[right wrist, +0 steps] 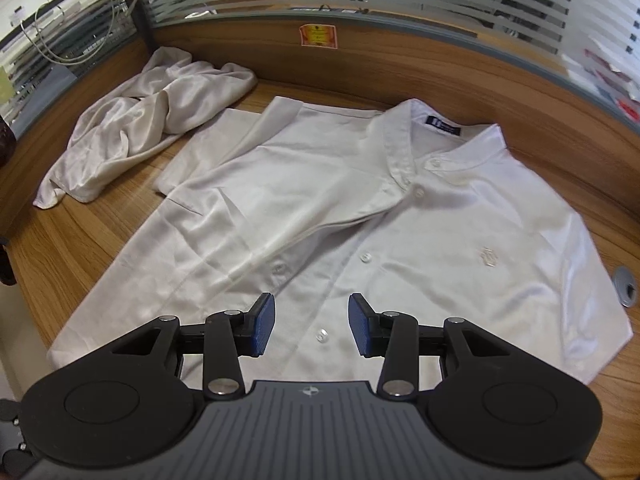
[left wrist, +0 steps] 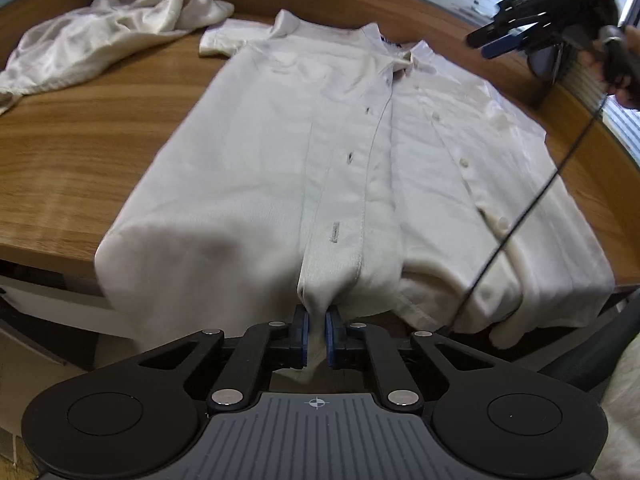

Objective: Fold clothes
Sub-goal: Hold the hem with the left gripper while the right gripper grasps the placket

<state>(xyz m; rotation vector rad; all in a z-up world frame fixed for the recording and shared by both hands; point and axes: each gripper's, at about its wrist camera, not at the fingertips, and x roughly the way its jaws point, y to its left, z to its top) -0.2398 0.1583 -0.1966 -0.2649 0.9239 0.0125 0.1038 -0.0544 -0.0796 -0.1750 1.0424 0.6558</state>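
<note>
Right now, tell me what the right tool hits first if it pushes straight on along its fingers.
Probably the white button-up shirt, near its button placket; the right tool hovers open above it.

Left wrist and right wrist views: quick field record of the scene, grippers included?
surface: wooden desk
shirt: white, buttoned, laid flat, collar at far side, hem hanging over the near desk edge
second garment: crumpled, far left of the shirt
left gripper: shut on the shirt's hem at the button placket
right gripper: open, above the shirt's lower front, holding nothing
fold: not yet started
</note>
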